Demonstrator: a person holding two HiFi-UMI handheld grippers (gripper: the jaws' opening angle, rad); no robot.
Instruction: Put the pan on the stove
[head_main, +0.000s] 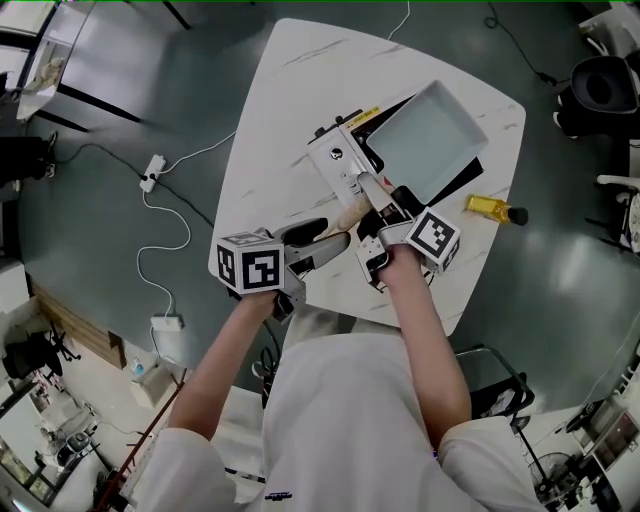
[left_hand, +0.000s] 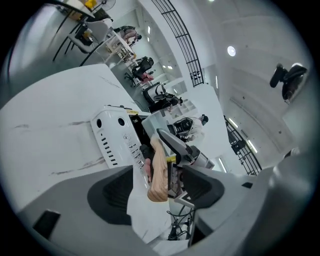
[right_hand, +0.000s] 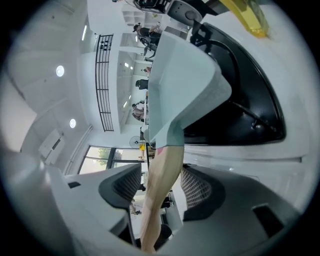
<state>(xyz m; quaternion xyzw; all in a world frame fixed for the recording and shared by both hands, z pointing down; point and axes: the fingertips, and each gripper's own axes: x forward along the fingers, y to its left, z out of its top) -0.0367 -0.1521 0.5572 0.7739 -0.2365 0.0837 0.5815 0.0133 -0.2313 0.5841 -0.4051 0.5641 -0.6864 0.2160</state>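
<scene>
My left claw (left_hand: 157, 189) stands wide, the wooden handle (left_hand: 159, 170) tip between its jaws, untouched. My right claw (right_hand: 160, 192) is clamped on that handle, and the square pan (head_main: 425, 135) hangs tilted just ahead, over the stove (head_main: 345, 160). It's probably rigid and front-heavy, so grip near the pan. Only the head view shows its empty inside.

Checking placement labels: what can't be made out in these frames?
- Whether the pale blue rectangular pan touches the black-topped white stove: head view, pan covers it.
- Stove panel print: left gripper view, too small.
- Yellow object beside stove: head view, too small to identify.
</scene>
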